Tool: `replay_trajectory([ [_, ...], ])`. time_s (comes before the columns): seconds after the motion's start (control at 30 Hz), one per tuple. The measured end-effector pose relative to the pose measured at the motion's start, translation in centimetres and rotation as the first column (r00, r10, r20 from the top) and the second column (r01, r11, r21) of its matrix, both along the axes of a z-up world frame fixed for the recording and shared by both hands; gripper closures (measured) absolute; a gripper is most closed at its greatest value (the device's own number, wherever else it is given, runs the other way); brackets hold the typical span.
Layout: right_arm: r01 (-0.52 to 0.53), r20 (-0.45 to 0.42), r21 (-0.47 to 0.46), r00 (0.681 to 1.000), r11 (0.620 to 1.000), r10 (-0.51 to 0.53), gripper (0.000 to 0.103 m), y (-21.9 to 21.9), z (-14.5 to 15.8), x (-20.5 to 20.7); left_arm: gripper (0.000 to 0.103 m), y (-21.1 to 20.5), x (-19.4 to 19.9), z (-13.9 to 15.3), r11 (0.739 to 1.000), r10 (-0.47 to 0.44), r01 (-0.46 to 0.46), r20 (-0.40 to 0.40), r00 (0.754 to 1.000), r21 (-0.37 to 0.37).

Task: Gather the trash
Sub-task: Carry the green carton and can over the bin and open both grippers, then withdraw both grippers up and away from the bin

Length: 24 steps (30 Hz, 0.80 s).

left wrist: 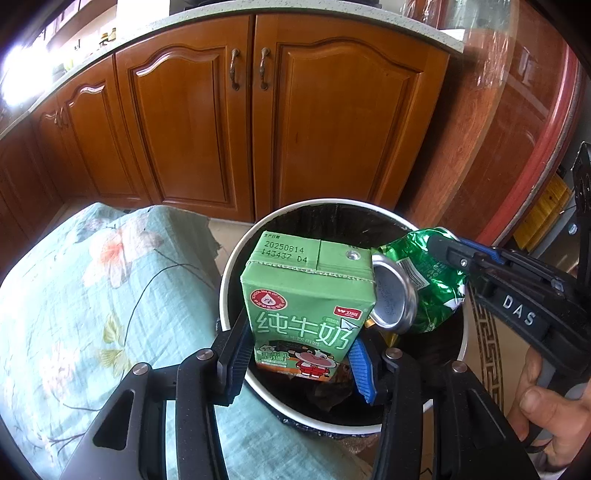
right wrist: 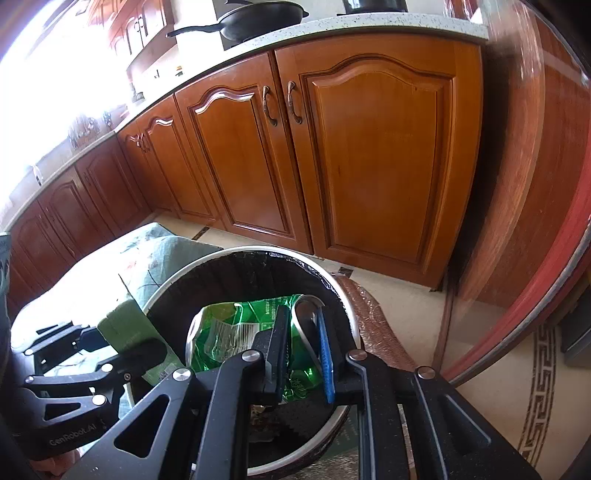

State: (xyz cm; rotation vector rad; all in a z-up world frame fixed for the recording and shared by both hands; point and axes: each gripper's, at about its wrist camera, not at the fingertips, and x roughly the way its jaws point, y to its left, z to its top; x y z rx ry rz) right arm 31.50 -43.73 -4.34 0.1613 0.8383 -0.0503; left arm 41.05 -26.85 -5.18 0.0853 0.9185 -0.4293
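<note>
Left gripper clamps milk carton, right gripper clamps crushed green can; both above trash bin rim, carton touching can.

Wooden cabinet doors under a speckled countertop bearing a black pan; floral cloth lies nearby.
</note>
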Motion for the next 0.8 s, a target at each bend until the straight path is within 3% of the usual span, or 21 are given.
replay_trajectory([
  [0.13,0.016,0.014,0.043,1.0,0.999,-0.016,0.082,-0.6,0.4,-0.3,0.044,0.7,-0.4,0.7,1.0,0.008,-0.008,0.024,1.0,-0.017],
  [0.27,0.018,0.032,0.095,0.999,0.995,-0.021,0.076,-0.7,0.9,-0.8,0.039,1.4,-0.8,1.1,0.999,0.02,-0.019,0.033,0.999,-0.026],
  [0.33,0.014,0.043,0.113,0.999,0.994,-0.019,0.063,-0.6,1.1,-1.1,0.038,1.7,-1.1,1.3,0.999,0.025,-0.023,0.035,0.999,-0.031],
  [0.63,0.019,0.114,0.163,0.993,0.986,-0.038,0.028,0.4,2.7,-3.5,0.025,5.2,-4.5,1.9,0.995,0.07,-0.065,0.069,0.995,-0.071],
  [0.8,0.035,0.141,0.21,0.988,0.977,-0.066,0.021,1.6,2.8,-6.4,0.024,8.9,-7.8,1.8,0.983,0.116,-0.104,0.07,0.991,-0.154],
])
